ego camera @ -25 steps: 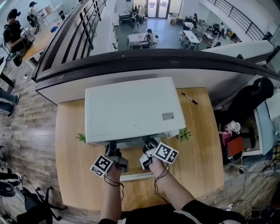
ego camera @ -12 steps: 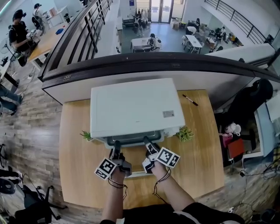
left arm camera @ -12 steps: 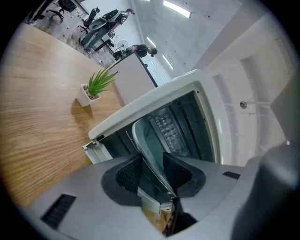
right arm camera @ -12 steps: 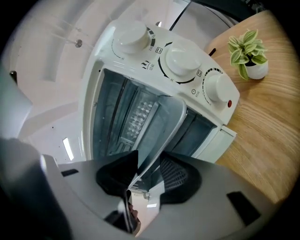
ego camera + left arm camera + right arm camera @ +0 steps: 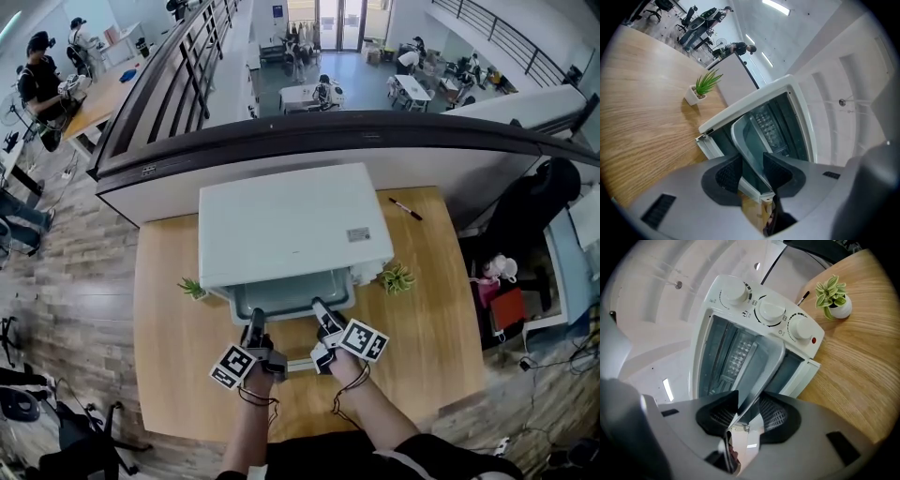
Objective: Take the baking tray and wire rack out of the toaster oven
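A white toaster oven (image 5: 286, 225) stands on the wooden table (image 5: 169, 356) with its door (image 5: 300, 363) folded down toward me. The grey baking tray (image 5: 289, 298) sticks partway out of the oven mouth. My left gripper (image 5: 254, 330) is shut on the tray's front rim at the left, and my right gripper (image 5: 322, 319) is shut on the same rim at the right. The left gripper view shows the tray's rim (image 5: 759, 136) running between the dark pads of the left gripper (image 5: 751, 172). In the right gripper view the tray (image 5: 764, 366) passes between the pads of the right gripper (image 5: 749, 414). A grid-patterned surface (image 5: 738, 355) shows deeper inside; I cannot tell whether it is the wire rack.
Two small potted plants (image 5: 192, 287) (image 5: 397, 277) flank the oven's front corners. A pen (image 5: 406, 209) lies at the table's back right. Three control knobs (image 5: 771, 310) line the oven's right side. A dark curved railing (image 5: 375, 131) runs behind the table.
Both grippers have drawn back toward me with the tray's rim between their pads, and more of the tray now shows outside the oven mouth.
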`<state>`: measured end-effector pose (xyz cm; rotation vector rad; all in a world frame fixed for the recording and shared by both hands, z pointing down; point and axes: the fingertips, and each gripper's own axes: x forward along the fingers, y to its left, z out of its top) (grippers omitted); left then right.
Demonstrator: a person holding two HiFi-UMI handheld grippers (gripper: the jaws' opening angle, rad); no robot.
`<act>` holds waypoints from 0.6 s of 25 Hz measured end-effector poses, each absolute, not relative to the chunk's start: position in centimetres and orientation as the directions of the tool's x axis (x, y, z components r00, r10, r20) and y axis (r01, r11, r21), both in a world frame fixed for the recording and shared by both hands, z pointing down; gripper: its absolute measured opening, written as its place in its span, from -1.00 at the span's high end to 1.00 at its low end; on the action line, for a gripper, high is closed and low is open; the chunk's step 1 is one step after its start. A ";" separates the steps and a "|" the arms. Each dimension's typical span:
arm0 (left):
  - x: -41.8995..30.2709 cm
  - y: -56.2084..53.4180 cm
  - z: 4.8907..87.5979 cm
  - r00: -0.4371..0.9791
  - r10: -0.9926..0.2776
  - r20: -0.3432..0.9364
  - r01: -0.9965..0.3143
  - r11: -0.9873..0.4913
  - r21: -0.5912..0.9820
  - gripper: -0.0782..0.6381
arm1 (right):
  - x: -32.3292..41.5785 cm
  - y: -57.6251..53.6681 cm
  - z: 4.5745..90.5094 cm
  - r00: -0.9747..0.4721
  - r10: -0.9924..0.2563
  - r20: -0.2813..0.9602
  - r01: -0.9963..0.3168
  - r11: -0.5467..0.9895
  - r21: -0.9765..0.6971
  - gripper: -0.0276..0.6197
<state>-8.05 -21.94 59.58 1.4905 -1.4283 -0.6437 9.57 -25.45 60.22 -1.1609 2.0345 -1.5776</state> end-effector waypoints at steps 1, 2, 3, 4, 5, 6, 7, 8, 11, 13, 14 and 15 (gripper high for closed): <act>-8.0 -21.7 59.6 0.183 -0.956 0.228 -0.462 0.121 0.879 0.37 | 9.6 -25.2 60.3 -0.620 -0.752 0.224 -0.404 0.061 -0.913 0.45; -7.9 -21.4 59.7 0.183 -0.956 0.228 -0.461 0.121 0.879 0.37 | 9.7 -24.9 60.3 -0.619 -0.752 0.226 -0.406 0.060 -0.912 0.45; -7.8 -21.1 59.7 0.185 -0.956 0.228 -0.461 0.121 0.879 0.37 | 9.8 -24.6 60.4 -0.619 -0.752 0.228 -0.407 0.058 -0.912 0.45; -7.7 -20.9 59.7 0.188 -0.955 0.228 -0.460 0.120 0.880 0.37 | 9.9 -24.4 60.4 -0.619 -0.751 0.230 -0.407 0.057 -0.912 0.45; -7.6 -20.7 59.6 0.191 -0.955 0.227 -0.459 0.117 0.880 0.37 | 10.0 -24.1 60.3 -0.620 -0.750 0.230 -0.407 0.057 -0.912 0.45; -7.6 -20.4 59.5 0.195 -0.954 0.225 -0.458 0.115 0.882 0.37 | 10.0 -23.9 60.2 -0.622 -0.749 0.229 -0.407 0.059 -0.912 0.45; -7.5 -20.2 59.4 0.200 -0.954 0.223 -0.455 0.111 0.883 0.37 | 10.0 -23.7 60.1 -0.624 -0.747 0.228 -0.408 0.063 -0.911 0.45; -7.4 -20.0 59.4 0.205 -0.953 0.222 -0.454 0.109 0.885 0.37 | 10.1 -23.5 60.0 -0.626 -0.746 0.227 -0.409 0.067 -0.910 0.45; -7.2 -19.2 59.7 0.211 -0.949 0.234 -0.458 0.115 0.881 0.37 | 10.2 -22.8 60.3 -0.629 -0.743 0.231 -0.414 0.068 -0.908 0.45; -7.1 -18.4 60.0 0.205 -0.947 0.248 -0.469 0.127 0.874 0.37 | 10.3 -22.0 60.6 -0.631 -0.738 0.239 -0.418 0.064 -0.906 0.45; -7.1 -18.0 60.0 0.203 -0.946 0.253 -0.474 0.132 0.870 0.37 | 10.3 -21.6 60.7 -0.632 -0.736 0.242 -0.420 0.063 -0.905 0.45; -7.0 -17.7 60.1 0.202 -0.945 0.258 -0.478 0.135 0.868 0.37 | 10.4 -21.2 60.7 -0.633 -0.735 0.244 -0.422 0.064 -0.904 0.45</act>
